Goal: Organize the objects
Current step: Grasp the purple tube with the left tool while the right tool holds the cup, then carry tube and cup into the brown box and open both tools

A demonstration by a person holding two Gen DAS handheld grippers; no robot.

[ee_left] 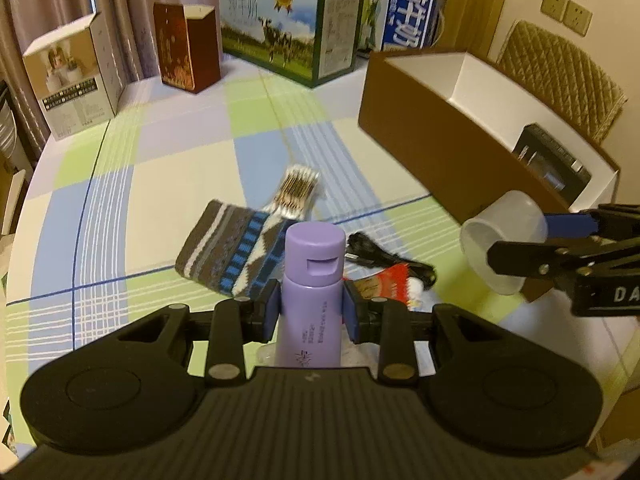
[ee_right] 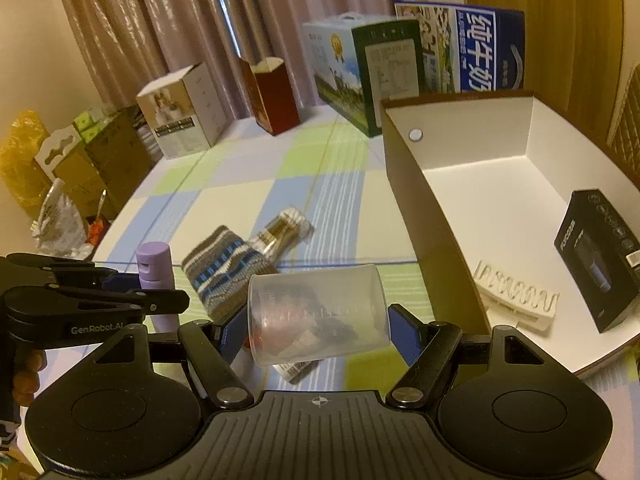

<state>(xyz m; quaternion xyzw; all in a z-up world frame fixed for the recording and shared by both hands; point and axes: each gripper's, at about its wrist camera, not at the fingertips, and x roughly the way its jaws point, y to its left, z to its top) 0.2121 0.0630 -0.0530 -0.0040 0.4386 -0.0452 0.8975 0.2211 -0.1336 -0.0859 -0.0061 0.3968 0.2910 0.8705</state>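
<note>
My left gripper [ee_left: 310, 312] is shut on an upright purple bottle [ee_left: 314, 280], its blue pads pressing both sides, above the checked tablecloth. My right gripper [ee_right: 318, 330] is shut on a clear plastic cup [ee_right: 318, 316] lying sideways between its pads, just left of the brown box [ee_right: 432, 216]. From the left wrist view, the cup [ee_left: 504, 236] and right gripper [ee_left: 532, 240] hang at the right. On the cloth lie a striped sock [ee_left: 236, 248], a pack of cotton swabs [ee_left: 296, 192], a black cable [ee_left: 384, 258] and a red packet [ee_left: 392, 284].
The brown box's white inside holds a black carton [ee_right: 600, 256] and a white ridged piece [ee_right: 516, 296]. Along the table's back stand milk cartons [ee_left: 288, 28], a dark red box [ee_left: 188, 48] and a white box [ee_left: 72, 80]. A quilted chair back [ee_left: 560, 76] stands behind the brown box.
</note>
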